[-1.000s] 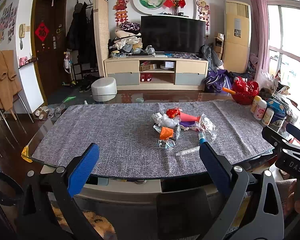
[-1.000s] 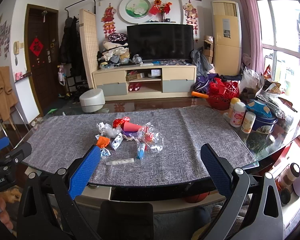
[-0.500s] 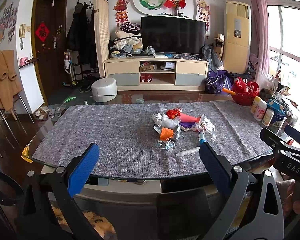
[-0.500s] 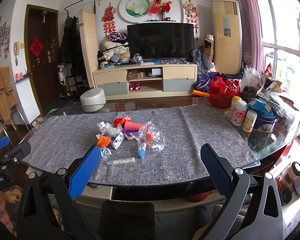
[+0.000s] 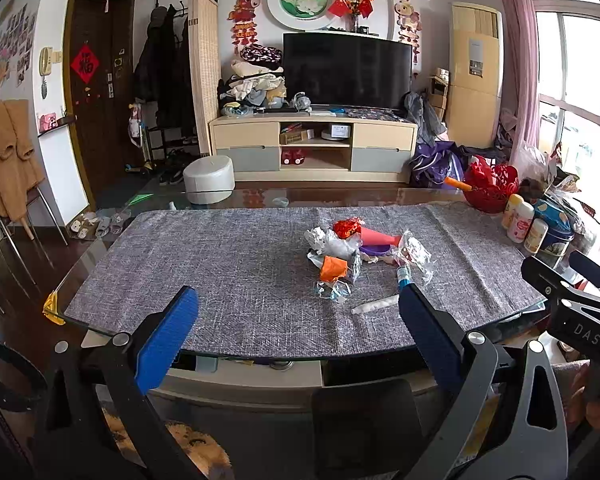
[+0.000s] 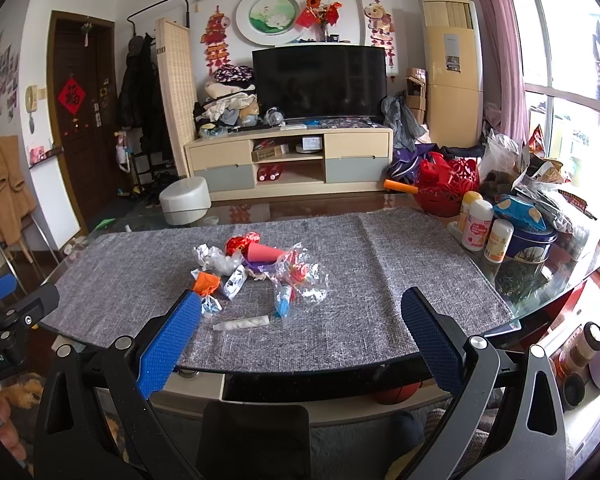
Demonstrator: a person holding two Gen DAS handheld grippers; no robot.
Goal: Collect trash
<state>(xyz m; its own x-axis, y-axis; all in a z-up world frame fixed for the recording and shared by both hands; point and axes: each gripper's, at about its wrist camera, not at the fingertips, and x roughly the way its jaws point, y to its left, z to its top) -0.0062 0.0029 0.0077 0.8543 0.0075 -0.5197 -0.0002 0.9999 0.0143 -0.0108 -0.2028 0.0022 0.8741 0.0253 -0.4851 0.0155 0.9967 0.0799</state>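
Both the left gripper (image 5: 296, 308) and right gripper (image 6: 300, 312), jaws wide and empty, remain almost unmoved from a second ago short of the table's near edge, while the trash pile (image 6: 256, 272) lies untouched mid-cloth (image 6: 420, 264), so collection has not begun.

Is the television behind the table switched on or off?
Off. The television screen is evenly dark in both views and shows no picture, only faint reflections of the room.
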